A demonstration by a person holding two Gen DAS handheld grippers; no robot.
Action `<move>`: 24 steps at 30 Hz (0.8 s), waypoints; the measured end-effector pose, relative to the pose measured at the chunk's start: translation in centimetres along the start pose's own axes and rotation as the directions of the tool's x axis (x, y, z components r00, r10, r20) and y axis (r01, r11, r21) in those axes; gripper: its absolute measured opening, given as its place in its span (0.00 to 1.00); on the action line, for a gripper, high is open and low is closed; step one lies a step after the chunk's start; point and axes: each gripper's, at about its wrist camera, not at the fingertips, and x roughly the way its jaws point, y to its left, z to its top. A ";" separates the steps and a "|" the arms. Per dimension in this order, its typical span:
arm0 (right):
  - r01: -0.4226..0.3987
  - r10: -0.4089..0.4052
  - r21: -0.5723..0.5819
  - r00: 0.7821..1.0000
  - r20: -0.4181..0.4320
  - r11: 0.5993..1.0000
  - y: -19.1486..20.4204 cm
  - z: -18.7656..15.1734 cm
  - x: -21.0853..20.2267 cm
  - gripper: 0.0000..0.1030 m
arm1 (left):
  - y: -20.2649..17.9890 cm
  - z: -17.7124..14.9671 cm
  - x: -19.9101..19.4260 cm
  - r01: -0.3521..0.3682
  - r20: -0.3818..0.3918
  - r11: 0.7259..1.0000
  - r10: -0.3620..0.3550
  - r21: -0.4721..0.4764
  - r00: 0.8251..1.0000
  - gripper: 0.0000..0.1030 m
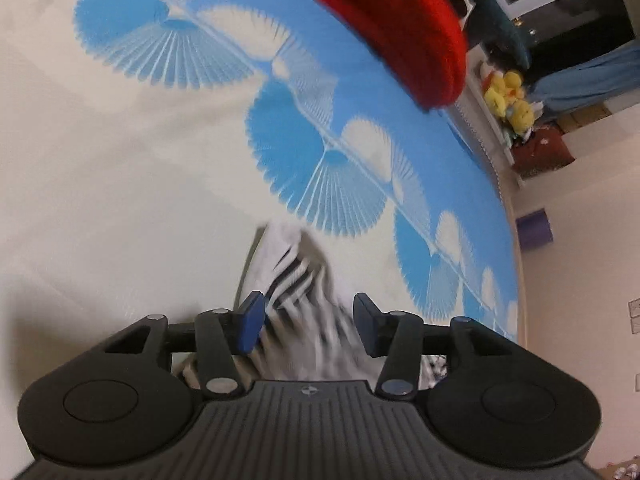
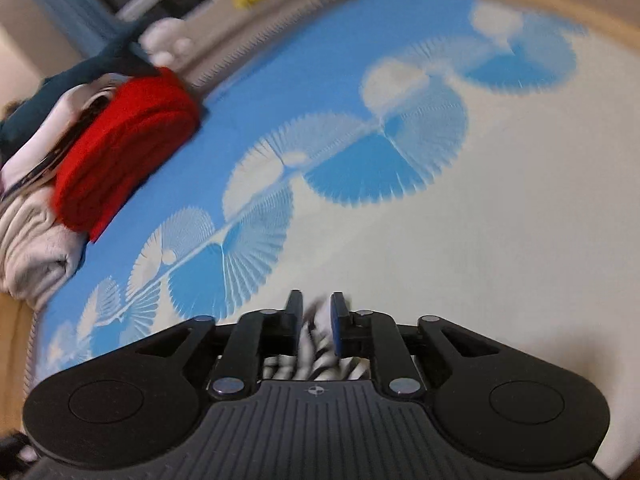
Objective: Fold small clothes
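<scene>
The left hand-held gripper (image 1: 308, 320) stood spread, a blurred striped garment (image 1: 296, 280) lying between its fingers above the blue-and-white bedspread (image 1: 120, 160). The right hand-held gripper (image 2: 316, 316) pinched the same striped cloth, with a folded red garment (image 2: 124, 140) stacked at the bed's far edge.

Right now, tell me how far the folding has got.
Done, it seems: a stack of folded clothes on the bed, red piece on top, white one beside it. In hand: a striped garment. The right gripper pinches it; the left gripper is open around it, fingers apart. Left: its fold looks unfinished, though blur hides its shape.
</scene>
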 end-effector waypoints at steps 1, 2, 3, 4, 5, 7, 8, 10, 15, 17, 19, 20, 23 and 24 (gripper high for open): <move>-0.004 0.003 -0.035 1.000 -0.005 0.999 -0.3 -0.7 0.3 0.22 | -0.1 0.2 0.0 -0.010 -0.012 1.000 0.010 0.016 1.000 0.51; 0.018 -0.021 -0.051 0.998 -0.063 0.999 -0.5 -1.1 1.1 0.24 | -0.8 0.1 -0.3 -0.003 0.011 0.996 0.002 0.085 1.000 0.52; 0.011 -0.017 -0.063 0.995 -0.098 0.998 -0.5 -1.4 1.7 0.24 | -1.8 0.2 -0.1 -0.007 0.021 0.987 0.004 0.163 1.000 0.55; -0.023 0.014 -0.095 0.996 -0.091 0.995 -0.3 -1.7 1.9 0.24 | -2.6 0.1 0.1 -0.015 0.029 0.969 0.009 0.245 1.000 0.62; -0.041 0.028 -0.158 0.996 -0.087 0.987 0.3 -2.0 2.1 0.27 | -3.2 -0.2 0.5 -0.029 0.032 0.946 0.020 0.321 0.999 0.65; -0.030 0.002 -0.301 0.996 -0.093 0.953 1.4 -2.9 2.8 0.32 | -3.8 -1.2 1.8 -0.064 0.004 0.910 0.069 0.409 0.998 0.68; -0.025 -0.009 -0.348 0.995 -0.097 0.937 1.7 -3.3 3.2 0.34 | -4.1 -1.7 2.6 -0.093 -0.009 0.888 0.108 0.451 0.994 0.68; -0.045 -0.004 -0.402 0.993 -0.119 0.915 2.1 -3.8 4.0 0.37 | -4.6 -2.8 3.6 -0.150 0.010 0.837 0.170 0.526 0.985 0.68; -0.062 -0.007 -0.560 0.993 -0.120 0.826 4.5 -4.7 5.2 0.44 | -5.1 -3.2 5.9 -0.186 0.035 0.783 0.206 0.593 0.978 0.68; -0.060 -0.010 -0.597 0.994 -0.113 0.800 5.2 -4.9 5.9 0.44 | -5.3 -3.0 6.9 -0.204 0.045 0.773 0.222 0.601 0.974 0.68; -0.060 -0.010 -0.636 0.994 -0.106 0.769 5.9 -5.3 6.4 0.44 | -5.7 -2.9 7.9 -0.228 0.062 0.756 0.242 0.613 0.968 0.65; -0.052 -0.016 -0.663 0.995 -0.096 0.747 6.3 -5.6 6.7 0.44 | -5.9 -2.9 8.1 -0.237 0.071 0.748 0.247 0.620 0.966 0.62; -0.037 -0.027 -0.720 0.997 -0.077 0.693 7.2 -6.1 7.5 0.44 | -6.4 -2.8 8.9 -0.251 0.092 0.727 0.252 0.639 0.963 0.44; -0.043 -0.022 -0.739 0.997 -0.078 0.672 7.5 -6.4 7.7 0.44 | -6.5 -2.7 9.2 -0.248 0.090 0.725 0.250 0.642 0.964 0.33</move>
